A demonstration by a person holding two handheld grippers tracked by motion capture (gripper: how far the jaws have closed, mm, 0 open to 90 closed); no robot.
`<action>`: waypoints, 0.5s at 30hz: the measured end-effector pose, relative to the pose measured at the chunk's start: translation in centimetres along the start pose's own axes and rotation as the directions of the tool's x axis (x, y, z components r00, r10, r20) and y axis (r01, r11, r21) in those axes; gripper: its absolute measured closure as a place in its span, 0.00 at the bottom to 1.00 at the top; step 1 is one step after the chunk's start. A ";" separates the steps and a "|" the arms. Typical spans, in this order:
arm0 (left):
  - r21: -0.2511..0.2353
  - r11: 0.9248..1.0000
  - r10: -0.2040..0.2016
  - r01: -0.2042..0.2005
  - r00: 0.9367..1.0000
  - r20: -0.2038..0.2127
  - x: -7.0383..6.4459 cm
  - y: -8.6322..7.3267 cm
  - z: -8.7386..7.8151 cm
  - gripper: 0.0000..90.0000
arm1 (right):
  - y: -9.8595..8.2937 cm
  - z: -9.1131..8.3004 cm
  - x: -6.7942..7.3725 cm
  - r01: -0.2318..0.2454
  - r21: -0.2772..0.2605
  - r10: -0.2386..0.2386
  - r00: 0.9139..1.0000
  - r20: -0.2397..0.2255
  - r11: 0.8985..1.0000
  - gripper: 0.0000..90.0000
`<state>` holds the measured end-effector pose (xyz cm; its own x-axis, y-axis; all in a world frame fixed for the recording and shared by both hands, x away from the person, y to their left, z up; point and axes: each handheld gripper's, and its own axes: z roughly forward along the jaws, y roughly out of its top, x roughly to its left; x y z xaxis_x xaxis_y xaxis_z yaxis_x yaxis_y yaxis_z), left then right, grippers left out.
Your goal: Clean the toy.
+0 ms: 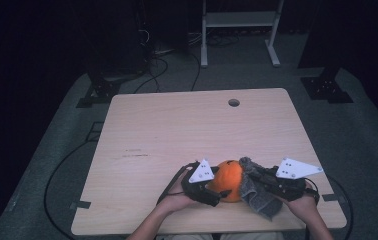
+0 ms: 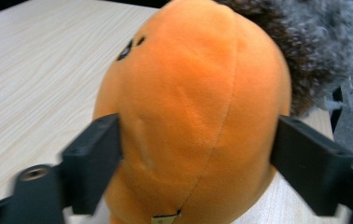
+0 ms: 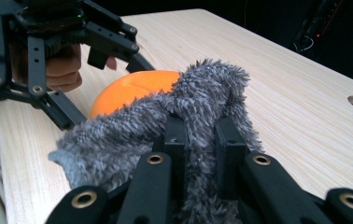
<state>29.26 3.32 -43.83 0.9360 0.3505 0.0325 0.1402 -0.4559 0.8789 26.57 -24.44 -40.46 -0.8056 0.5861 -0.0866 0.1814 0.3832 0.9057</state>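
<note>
Orange plush toy [image 1: 229,179] sits squeezed between the left gripper's [image 1: 216,191] fingers, while the right gripper's [image 1: 251,176] fingers pinch a grey cloth [image 1: 257,197] draped against the toy's right side.

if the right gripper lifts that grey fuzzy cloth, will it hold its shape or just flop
Probably flop: the grey cloth already drapes limply over the orange plush toy and bunches where the right gripper pinches it. Its thick pile suggests it is light and grips well rather than slipping. It may drag across the toy, which the left gripper steadies.
</note>
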 end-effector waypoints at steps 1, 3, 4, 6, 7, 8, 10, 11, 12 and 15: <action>0.005 1.000 0.009 -0.009 1.000 0.003 -0.1 0.0 0.1 0.27 | 0.2 -0.1 0.1 0.002 0.000 -0.002 1.000 -0.003 1.000 0.87; 0.014 0.999 0.042 -0.043 0.999 0.005 -0.5 0.0 0.2 0.30 | 0.8 -0.2 0.7 0.022 -0.002 -0.023 0.999 -0.028 1.000 0.87; 0.020 0.998 0.062 -0.062 0.998 0.007 -0.9 0.0 0.3 0.31 | 1.3 -0.2 1.2 0.040 -0.014 -0.041 0.998 -0.056 0.999 0.87; 0.038 0.992 0.123 -0.124 0.992 0.008 -1.7 0.1 0.6 0.32 | 2.3 0.2 2.3 0.078 -0.029 -0.080 0.990 -0.115 0.997 0.87; 0.046 0.988 0.149 -0.149 0.989 0.006 -2.0 0.1 0.6 0.33 | 2.8 0.6 2.7 0.102 -0.019 -0.103 0.988 -0.118 0.995 0.87; 0.053 0.985 0.162 -0.162 0.987 0.000 -2.2 0.1 0.6 0.33 | 3.0 0.9 2.9 0.116 -0.002 -0.115 0.987 -0.111 0.993 0.87; 0.051 0.984 0.168 -0.168 0.986 -0.005 -2.2 0.0 0.6 0.34 | 3.1 1.1 2.8 0.115 0.008 -0.114 0.988 -0.106 0.993 0.87; 0.046 0.985 0.165 -0.165 0.986 0.004 -2.1 -0.1 0.6 0.35 | 2.7 1.2 1.7 0.065 -0.007 -0.065 0.993 -0.102 0.998 0.87; 0.042 0.985 0.167 -0.168 0.986 0.008 -2.2 -0.1 0.6 0.35 | 2.5 1.1 1.2 0.049 -0.009 -0.049 0.995 -0.092 0.999 0.87; 0.040 0.981 0.187 -0.188 0.982 0.018 -2.3 0.0 0.7 0.35 | 1.9 0.7 0.1 0.011 0.000 -0.011 0.998 -0.062 1.000 0.87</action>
<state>27.29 1.93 -44.29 0.9512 0.2445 0.1880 -0.0253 -0.5455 0.8377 27.23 -23.18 -39.06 -0.8411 0.5363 -0.0701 0.1731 0.3898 0.9045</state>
